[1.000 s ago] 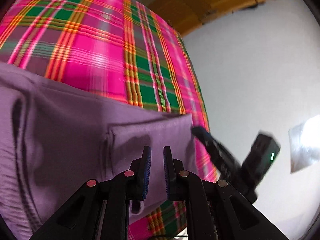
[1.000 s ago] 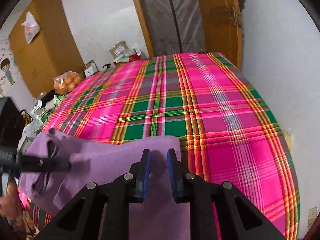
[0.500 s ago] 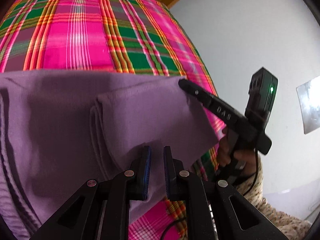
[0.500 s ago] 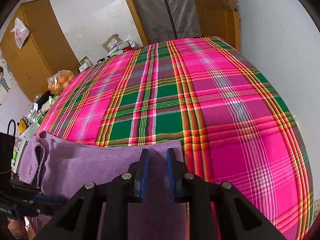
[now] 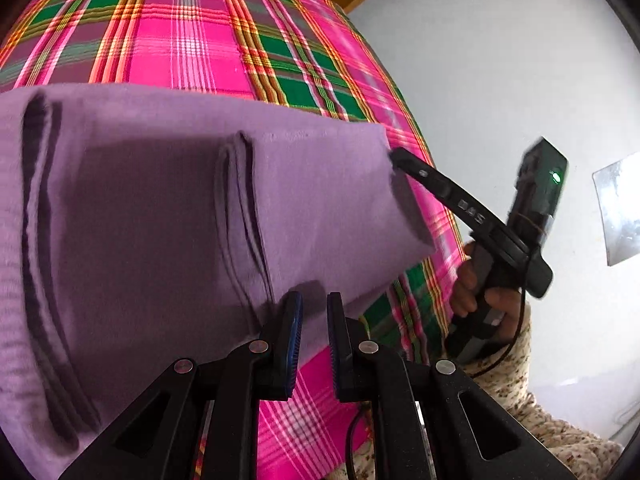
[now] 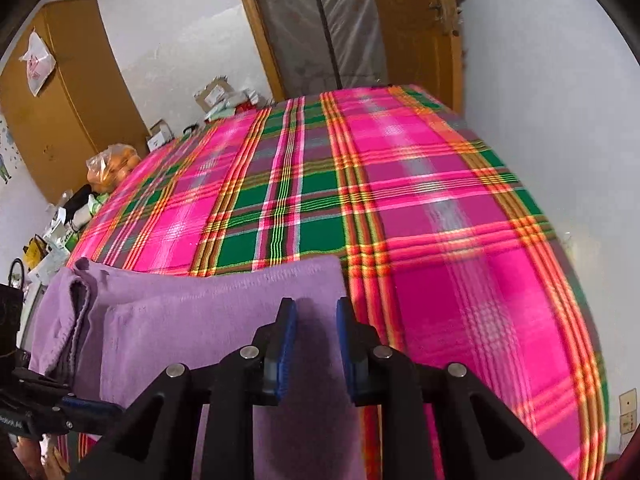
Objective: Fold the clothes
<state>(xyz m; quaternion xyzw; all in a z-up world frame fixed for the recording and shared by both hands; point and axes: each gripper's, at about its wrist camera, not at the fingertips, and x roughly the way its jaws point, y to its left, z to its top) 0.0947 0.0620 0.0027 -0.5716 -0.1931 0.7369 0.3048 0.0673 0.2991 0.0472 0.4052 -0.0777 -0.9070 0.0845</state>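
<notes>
A purple garment hangs spread above a bed with a pink and green plaid cover. Its lower edge runs into my left gripper, which is shut on it. In the left wrist view my right gripper pinches the garment's right corner, with a person's hand on its handle. Through the right wrist camera, the garment lies between the fingers of my right gripper, shut on its top edge. A doubled fold bunches at its left end, near my left gripper.
The plaid bed fills the room ahead and meets a white wall on the right. A wooden door stands beyond it, with a wardrobe at the far left. Bags and boxes crowd the bed's left side.
The garment has been drawn out wider between the two grippers. My right gripper has risen in the left wrist view and now holds the corner high. Both grippers stay shut.
</notes>
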